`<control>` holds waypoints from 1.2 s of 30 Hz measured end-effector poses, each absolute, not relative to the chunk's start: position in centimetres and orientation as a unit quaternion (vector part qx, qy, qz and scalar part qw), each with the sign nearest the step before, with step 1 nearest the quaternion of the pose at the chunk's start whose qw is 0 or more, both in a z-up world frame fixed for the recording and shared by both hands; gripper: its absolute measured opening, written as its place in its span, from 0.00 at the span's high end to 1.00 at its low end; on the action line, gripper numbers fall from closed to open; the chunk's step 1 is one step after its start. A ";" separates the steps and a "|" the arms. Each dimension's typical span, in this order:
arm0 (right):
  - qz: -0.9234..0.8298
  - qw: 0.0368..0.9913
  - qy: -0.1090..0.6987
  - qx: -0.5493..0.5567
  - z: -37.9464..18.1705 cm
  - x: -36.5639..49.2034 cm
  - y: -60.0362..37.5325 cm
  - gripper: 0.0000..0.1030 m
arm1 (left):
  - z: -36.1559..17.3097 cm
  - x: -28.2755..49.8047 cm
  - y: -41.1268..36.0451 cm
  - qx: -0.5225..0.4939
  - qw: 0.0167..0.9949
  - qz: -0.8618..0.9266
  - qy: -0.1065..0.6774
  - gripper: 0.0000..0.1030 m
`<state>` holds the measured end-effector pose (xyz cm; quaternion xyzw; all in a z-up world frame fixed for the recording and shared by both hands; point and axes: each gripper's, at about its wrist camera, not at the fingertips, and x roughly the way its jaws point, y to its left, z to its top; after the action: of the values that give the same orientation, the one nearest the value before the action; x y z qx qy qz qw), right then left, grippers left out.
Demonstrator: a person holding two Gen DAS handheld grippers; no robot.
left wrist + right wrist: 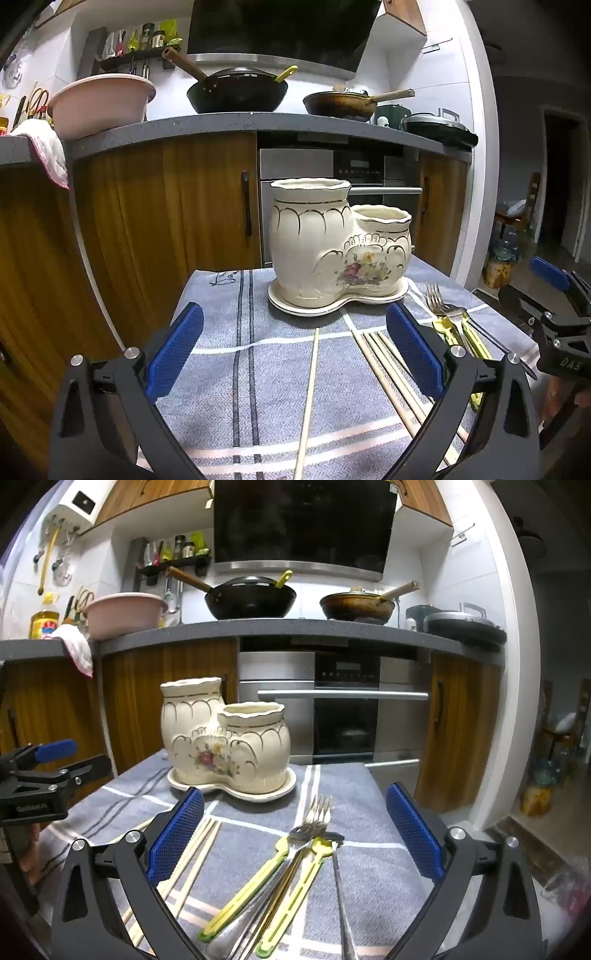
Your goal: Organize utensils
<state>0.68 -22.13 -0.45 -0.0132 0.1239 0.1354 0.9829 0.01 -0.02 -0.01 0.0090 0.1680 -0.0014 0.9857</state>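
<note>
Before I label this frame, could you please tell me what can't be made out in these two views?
- Inside of the ceramic holder: both views look from below its rims, so its contents are hidden.
- Chopsticks: near ends cut off by the left gripper and the frame's edge.
- Forks and yellow-green handles, right wrist view: they overlap, so the count is unclear; lower ends cut off.

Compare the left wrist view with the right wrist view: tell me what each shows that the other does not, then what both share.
Only the left wrist view shows a lone chopstick lying apart from the chopstick bundle.

Only the right wrist view shows the wall-mounted water heater, the oil bottle and the full length of the yellow-green handled utensils.

Both share the twin-pot ceramic utensil holder, empty, the forks, the striped cloth, the black wok and open fingers.
</note>
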 end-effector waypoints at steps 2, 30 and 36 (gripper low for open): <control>0.136 0.983 0.126 -0.010 -0.4 0.7 -22.2 0.05 | 0.0 0.0 0.0 0.011 0.986 -0.002 0.169 0.05; 0.136 0.982 0.127 -0.013 -0.6 0.6 -22.0 0.05 | 0.1 -0.2 -0.1 0.014 0.985 -0.001 0.170 0.05; 0.136 0.982 0.128 -0.013 -0.6 0.6 -22.0 0.05 | 0.0 -0.3 -0.2 0.014 0.985 -0.001 0.170 0.05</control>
<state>0.61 -22.03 -0.57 -0.0135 0.1276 0.1358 0.9824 -0.25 -0.17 0.05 0.0139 0.1696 -0.0007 0.9854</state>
